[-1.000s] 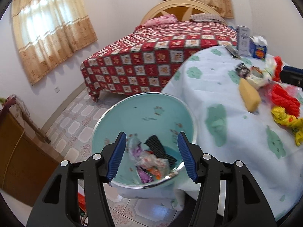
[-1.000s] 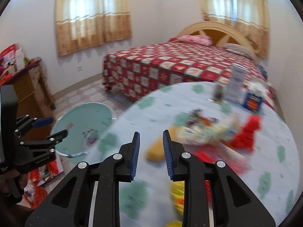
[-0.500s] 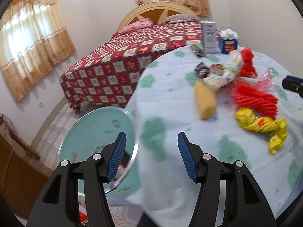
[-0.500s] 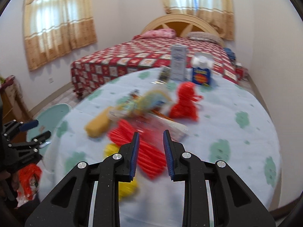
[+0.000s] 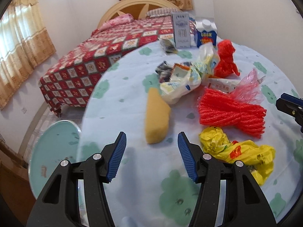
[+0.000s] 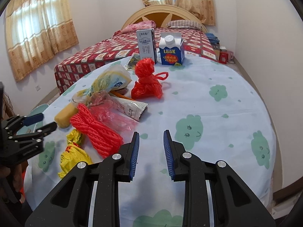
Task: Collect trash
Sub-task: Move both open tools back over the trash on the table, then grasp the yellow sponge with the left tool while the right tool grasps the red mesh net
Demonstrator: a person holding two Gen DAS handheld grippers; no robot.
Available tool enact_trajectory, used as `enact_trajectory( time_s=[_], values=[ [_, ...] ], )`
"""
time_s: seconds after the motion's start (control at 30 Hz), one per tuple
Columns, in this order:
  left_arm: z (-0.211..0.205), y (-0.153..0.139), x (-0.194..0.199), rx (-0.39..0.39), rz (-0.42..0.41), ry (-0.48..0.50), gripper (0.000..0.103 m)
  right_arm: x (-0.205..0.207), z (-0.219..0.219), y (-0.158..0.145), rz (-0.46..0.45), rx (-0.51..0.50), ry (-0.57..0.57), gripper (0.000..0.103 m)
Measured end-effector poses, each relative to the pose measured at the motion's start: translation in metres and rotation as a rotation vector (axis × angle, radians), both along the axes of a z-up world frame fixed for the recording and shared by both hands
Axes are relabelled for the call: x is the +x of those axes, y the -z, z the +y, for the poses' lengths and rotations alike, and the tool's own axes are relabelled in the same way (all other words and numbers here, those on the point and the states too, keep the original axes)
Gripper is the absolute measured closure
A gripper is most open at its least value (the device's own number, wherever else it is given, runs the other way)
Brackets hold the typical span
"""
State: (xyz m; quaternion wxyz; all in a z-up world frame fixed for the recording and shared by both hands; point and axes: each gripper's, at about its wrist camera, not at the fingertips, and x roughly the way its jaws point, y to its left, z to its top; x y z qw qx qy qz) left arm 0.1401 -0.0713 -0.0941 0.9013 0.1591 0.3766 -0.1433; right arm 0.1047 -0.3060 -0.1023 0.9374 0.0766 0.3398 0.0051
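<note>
Trash lies on a round table (image 5: 117, 98) with a pale blue cloth. A yellow sponge (image 5: 156, 117) sits just beyond my left gripper (image 5: 151, 147), which is open and empty. To its right are a crumpled yellow bag (image 5: 236, 149), a coil of red cord (image 5: 231, 112), a pink bag (image 5: 248, 87), a white wrapper (image 6: 132, 107) and a knotted red bag (image 6: 147, 83). My right gripper (image 6: 151, 147) hovers over bare cloth, open a little, with nothing between its pads; the red cord (image 6: 96, 130) lies to its left. The teal bin (image 5: 53, 151) stands on the floor at the left.
Two cartons, a grey one (image 6: 146, 45) and a blue one (image 6: 171, 51), stand at the table's far edge. A bed (image 6: 113, 51) with a red checked cover lies beyond. A dark wooden cabinet (image 5: 11, 177) stands at the left by the bin.
Both grippers swung from the bin side over the table. The left view went from looking into the bin to facing the sponge. The right gripper came round past the trash pile.
</note>
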Motion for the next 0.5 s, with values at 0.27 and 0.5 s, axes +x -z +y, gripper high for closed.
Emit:
enact_trajectory(
  time_s=[0.27, 0.5],
  values=[
    [0.003, 0.01, 0.009, -0.032, 0.048, 0.026, 0.094, -0.001, 0.007, 0.002, -0.001, 0.035, -0.016, 0.072],
    [0.024, -0.006, -0.014, -0.016, -0.004, 0.039, 0.095, 0.003, 0.023, -0.001, -0.003, 0.028, -0.059, 0.072]
  ],
)
